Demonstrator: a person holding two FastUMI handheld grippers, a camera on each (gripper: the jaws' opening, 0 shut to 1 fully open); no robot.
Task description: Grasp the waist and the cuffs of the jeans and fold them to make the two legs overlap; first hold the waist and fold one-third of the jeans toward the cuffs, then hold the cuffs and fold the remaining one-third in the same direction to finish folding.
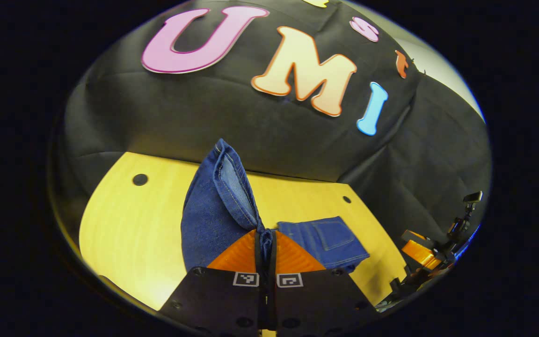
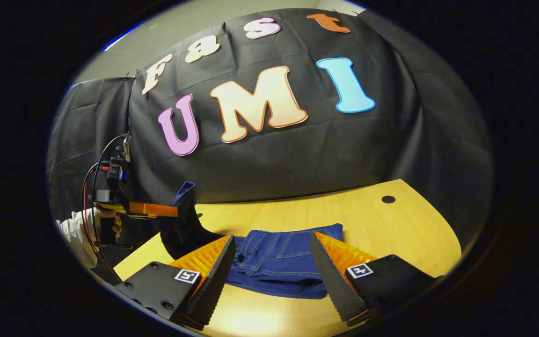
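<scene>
Your left gripper (image 1: 265, 243) was clamped tight on the cuffs (image 1: 225, 187), lifting them off the table (image 1: 124, 224) so the last third could swing over. Your right gripper (image 2: 272, 262) hung with jaws apart above the folded jeans (image 2: 279, 262), ready to steady them.

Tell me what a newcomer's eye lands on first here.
The jeans: the left gripper is shut on one end and lifts it off the yellow table. The rest lies flat in front of the open right gripper. At the left of the right gripper view, a hand holds the left gripper.
</scene>
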